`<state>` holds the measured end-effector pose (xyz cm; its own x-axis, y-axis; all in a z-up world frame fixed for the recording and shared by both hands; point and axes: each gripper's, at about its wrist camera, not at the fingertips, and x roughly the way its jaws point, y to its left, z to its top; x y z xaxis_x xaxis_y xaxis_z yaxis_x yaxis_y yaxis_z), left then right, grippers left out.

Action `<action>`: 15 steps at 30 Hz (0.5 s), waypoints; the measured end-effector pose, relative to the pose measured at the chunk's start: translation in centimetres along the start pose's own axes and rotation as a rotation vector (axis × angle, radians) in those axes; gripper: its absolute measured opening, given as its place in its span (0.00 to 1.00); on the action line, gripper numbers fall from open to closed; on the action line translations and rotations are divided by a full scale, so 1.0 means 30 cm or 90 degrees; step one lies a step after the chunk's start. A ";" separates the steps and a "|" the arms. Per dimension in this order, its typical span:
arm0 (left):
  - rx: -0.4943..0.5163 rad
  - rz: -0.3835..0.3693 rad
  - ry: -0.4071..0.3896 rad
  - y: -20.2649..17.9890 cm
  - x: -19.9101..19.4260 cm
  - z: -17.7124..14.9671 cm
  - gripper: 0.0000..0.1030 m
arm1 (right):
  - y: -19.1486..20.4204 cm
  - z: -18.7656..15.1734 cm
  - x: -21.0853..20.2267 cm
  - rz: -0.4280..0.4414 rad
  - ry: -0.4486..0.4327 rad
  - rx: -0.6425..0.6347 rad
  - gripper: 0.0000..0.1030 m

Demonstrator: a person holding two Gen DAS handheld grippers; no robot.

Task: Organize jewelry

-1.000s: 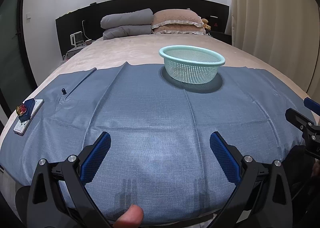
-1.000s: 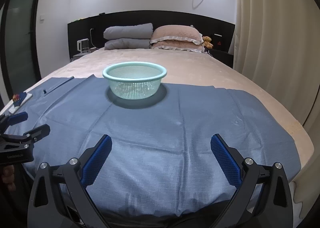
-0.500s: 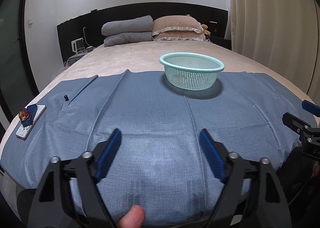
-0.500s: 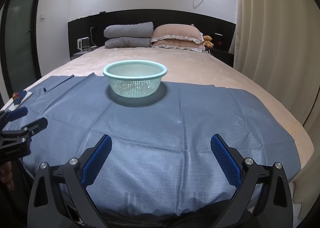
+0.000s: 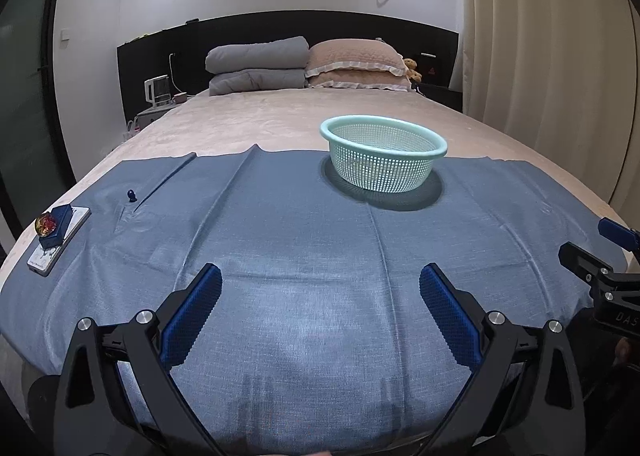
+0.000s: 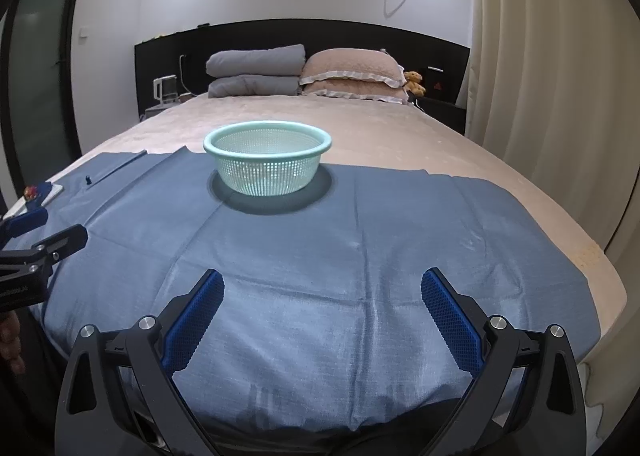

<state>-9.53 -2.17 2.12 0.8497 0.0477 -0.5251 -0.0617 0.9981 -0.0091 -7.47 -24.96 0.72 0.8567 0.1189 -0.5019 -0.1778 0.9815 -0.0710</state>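
A mint green mesh basket stands on the blue cloth on the bed; it also shows in the right wrist view. A small blue jewelry box with a red-gold piece on it rests on a white flat slab at the cloth's left edge. A tiny dark blue item lies on the cloth beyond it. My left gripper is open and empty over the near cloth. My right gripper is open and empty too.
The right gripper's side shows at the right edge of the left wrist view; the left gripper shows at the left edge of the right wrist view. Pillows and folded quilts lie at the headboard. Curtains hang at right.
The left gripper narrowed its jaws half a second ago and has opened wide again, tilting up a little. The right gripper has barely moved.
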 end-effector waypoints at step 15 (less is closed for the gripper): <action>0.031 0.016 -0.003 -0.023 -0.007 0.005 0.94 | 0.009 0.001 -0.002 0.000 -0.001 -0.014 0.92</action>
<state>-9.58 -2.87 2.37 0.8504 0.0734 -0.5210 -0.0578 0.9973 0.0462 -7.56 -24.71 0.75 0.8572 0.1194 -0.5009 -0.1886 0.9779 -0.0897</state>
